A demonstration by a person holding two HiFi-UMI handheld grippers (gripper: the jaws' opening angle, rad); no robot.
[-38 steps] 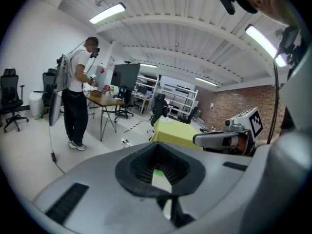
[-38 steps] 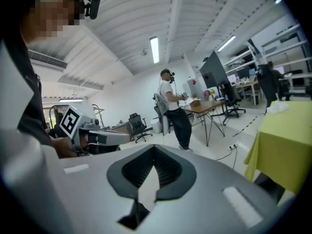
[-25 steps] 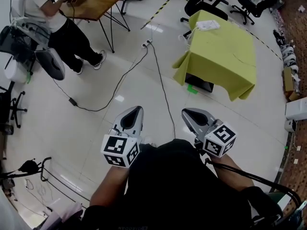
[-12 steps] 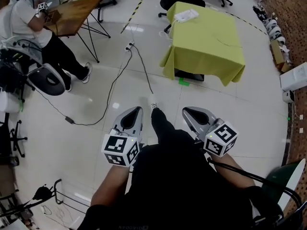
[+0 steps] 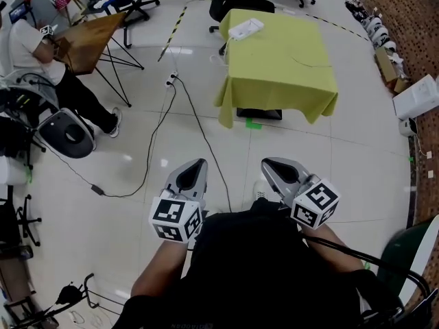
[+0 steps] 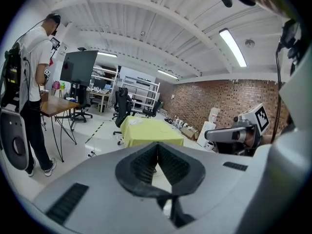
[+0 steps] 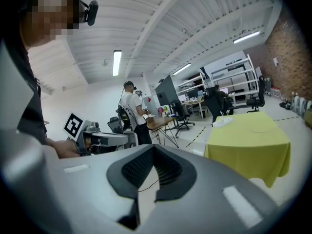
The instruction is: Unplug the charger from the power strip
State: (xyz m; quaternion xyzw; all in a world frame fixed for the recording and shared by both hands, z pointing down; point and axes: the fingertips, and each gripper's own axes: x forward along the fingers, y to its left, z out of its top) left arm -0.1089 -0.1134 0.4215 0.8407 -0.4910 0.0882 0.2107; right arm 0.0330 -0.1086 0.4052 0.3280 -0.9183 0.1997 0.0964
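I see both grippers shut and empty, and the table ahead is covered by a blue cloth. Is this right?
Not quite. The head view shows that the cloth is yellow-green, not blue. The rest holds: the left gripper and the right gripper are both shut and empty.

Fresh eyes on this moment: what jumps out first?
The table under a bright yellow-green cloth sits at top centre of the head view, a white item on its far left corner. In the foreground the left gripper and right gripper are held side by side, both shut and empty. A person in a white shirt is at a wooden table at upper left.
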